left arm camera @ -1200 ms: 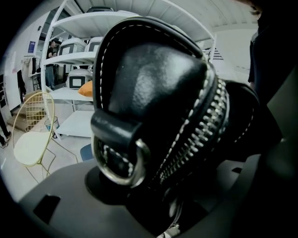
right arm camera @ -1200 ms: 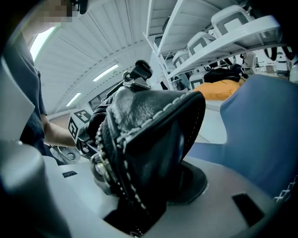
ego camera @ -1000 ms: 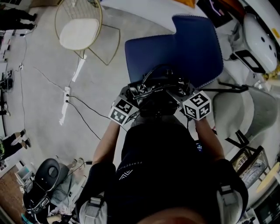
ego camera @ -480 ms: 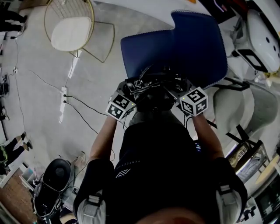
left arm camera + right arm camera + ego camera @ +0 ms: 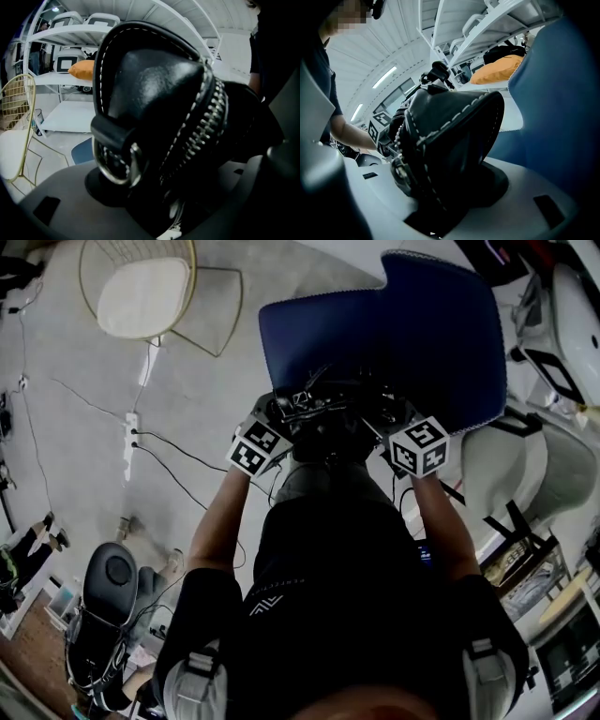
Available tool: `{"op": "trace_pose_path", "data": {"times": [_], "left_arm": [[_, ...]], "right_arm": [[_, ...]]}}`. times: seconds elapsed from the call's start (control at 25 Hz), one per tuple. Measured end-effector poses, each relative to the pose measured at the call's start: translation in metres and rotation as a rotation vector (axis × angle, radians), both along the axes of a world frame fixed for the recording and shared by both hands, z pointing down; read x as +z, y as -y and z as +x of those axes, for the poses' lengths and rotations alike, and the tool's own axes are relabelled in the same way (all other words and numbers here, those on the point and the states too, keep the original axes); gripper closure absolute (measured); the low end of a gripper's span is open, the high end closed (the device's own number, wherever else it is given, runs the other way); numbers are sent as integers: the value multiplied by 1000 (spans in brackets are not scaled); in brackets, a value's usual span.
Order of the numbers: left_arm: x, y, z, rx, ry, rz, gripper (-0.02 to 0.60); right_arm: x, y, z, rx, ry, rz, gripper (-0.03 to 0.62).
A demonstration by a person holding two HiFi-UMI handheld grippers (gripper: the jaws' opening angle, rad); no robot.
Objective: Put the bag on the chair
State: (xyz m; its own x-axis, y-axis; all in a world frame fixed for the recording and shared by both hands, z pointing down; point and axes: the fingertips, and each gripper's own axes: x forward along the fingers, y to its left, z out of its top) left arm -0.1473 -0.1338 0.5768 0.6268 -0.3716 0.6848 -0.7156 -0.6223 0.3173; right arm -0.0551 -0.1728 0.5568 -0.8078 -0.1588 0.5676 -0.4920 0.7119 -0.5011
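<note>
The left hand-held gripper (image 5: 292, 424) and right hand-held gripper (image 5: 377, 424) clamp the bag (image 5: 330, 435); best lowered level, centred on the chair (image 5: 403, 334) seat.

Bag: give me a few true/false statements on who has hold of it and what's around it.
1. Both the left gripper and the right gripper have their fingers closed on the bag. True.
2. The bag lies on the floor. False: it is held up between the two grippers.
3. The bag is black with white stitching and a zip. True.
4. The chair right in front of the bag is a gold wire one. False: it is the blue chair; the gold wire chair stands off to the left.
5. An orange item sits on the white shelving. True.
</note>
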Motion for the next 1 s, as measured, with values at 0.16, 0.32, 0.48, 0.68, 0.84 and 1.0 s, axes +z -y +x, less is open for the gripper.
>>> {"op": "trace_pose_path", "data": {"times": [0.16,0.32,0.48,0.68,0.84,1.0], "left_arm": [[14,9,-1,8,-3,-22,247],[28,16,-3,6,-6,-47,247],[40,21,-5,5,-7,-67,247],[51,26,-9,9,-14,-86,247],[59,30,-10,11,-28,-103,247],[65,36,-12,19,-48,-121,244]], "right_arm": [[14,9,-1,6,-14,-19,382],[29,17,-3,4,-23,-40,381],[41,23,-5,4,-32,-53,381],[51,29,-9,1,-41,-67,381],[59,33,-11,-6,-52,-76,380],[65,39,-13,-16,-59,-79,379]]}}
